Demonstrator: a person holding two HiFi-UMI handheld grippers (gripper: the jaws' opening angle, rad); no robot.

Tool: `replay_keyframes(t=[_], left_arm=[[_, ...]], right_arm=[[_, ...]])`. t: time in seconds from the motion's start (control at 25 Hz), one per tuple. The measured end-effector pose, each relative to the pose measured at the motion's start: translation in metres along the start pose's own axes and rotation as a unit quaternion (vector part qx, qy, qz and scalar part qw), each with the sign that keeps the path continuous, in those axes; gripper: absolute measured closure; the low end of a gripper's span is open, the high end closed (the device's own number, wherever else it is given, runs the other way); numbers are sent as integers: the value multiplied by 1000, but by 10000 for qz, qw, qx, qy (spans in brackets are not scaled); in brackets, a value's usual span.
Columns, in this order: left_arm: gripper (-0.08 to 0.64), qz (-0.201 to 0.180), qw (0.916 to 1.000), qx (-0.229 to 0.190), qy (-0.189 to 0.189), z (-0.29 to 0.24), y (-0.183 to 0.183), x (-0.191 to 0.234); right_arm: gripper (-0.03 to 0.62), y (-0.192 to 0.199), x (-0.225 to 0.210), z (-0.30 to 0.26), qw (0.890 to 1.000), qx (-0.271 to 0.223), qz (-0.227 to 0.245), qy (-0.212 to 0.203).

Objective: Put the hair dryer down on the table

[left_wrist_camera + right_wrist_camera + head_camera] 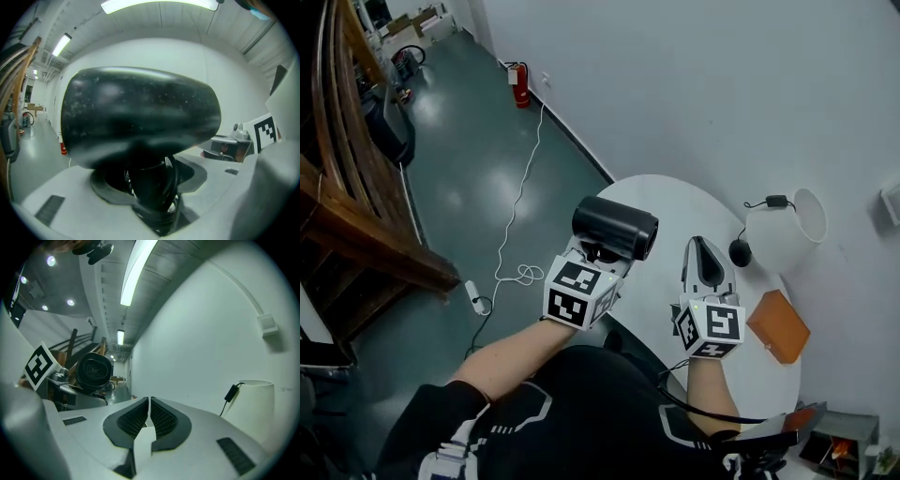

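My left gripper (152, 199) pinches the hair dryer (615, 227) by its handle, over the near edge of the table (680, 199) — hard, smooth plastic, probably top-heavy. The handle seems the safest hold; my right gripper (149, 416) is pressed together, empty.

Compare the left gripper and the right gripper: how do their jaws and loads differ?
The left gripper is clamped on the handle of the black hair dryer; the right gripper holds nothing. The left gripper's jaws stand apart around that handle; the right gripper's jaws are closed together. Both are hand-held, pointing across the white table.
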State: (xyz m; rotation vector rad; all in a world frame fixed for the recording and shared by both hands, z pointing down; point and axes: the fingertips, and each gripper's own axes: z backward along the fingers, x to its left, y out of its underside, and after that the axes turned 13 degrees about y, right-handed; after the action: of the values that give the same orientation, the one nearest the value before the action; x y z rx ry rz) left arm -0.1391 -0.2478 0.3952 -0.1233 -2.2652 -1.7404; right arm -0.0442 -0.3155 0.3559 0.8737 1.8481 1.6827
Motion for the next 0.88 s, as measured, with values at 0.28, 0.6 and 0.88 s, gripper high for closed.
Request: replay_keyframes(t=[0.28,0.6,0.88], left_arm=[[331,461,9972,46,-586,-11,15,27],[331,1264,9855,147,-1120,-25,46,56],[331,2036,9657,304,-1583,-44,84,84]], right_arm=[[565,12,2,-42,9987,98,37,-509],[565,29,5,-82,9957,186,99,-898],[565,52,13,-112,9903,356,23,-1346]])
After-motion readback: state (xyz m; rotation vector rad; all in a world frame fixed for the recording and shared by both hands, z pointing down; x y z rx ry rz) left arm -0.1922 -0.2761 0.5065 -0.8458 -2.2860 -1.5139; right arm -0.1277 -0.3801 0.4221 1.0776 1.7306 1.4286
